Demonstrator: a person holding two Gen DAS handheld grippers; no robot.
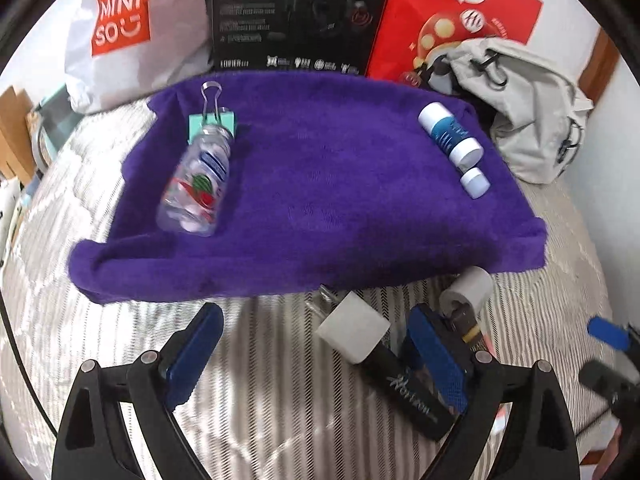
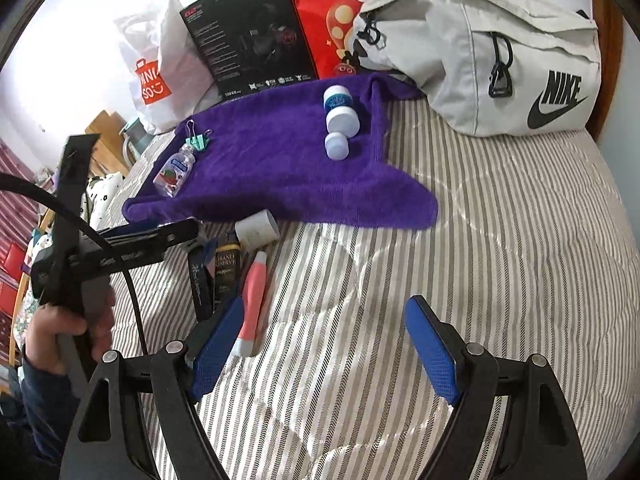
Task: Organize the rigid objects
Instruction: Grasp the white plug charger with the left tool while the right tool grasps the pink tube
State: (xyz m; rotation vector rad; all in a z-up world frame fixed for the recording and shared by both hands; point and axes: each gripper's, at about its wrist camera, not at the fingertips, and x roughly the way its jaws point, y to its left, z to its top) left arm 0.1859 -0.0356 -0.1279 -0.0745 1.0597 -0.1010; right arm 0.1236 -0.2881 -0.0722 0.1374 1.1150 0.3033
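Observation:
A purple towel (image 1: 320, 208) (image 2: 280, 168) lies on the striped bed. On its left lie a clear sanitizer bottle (image 1: 198, 184) (image 2: 175, 172) and a teal binder clip (image 1: 212, 120) (image 2: 199, 142). On its right lie a white and blue bottle (image 1: 450, 134) (image 2: 340, 108) and a small white jar (image 1: 475, 183) (image 2: 336, 146). Below the towel's front edge sit a black tube with a white cap (image 1: 384, 356), a white roll (image 1: 468, 290) (image 2: 258, 230), a dark bottle (image 2: 227, 276) and a pink tube (image 2: 253, 300). My left gripper (image 1: 316, 344) is open above the bedspread beside the black tube. My right gripper (image 2: 324, 336) is open, empty.
At the back stand a white shopping bag (image 1: 132, 32) (image 2: 160, 76), a black box (image 1: 296, 16) (image 2: 248, 36) and a red bag (image 1: 452, 12) (image 2: 340, 12). A grey backpack (image 1: 528, 108) (image 2: 480, 56) lies at the right. A hand (image 2: 68, 328) holds the left gripper's handle.

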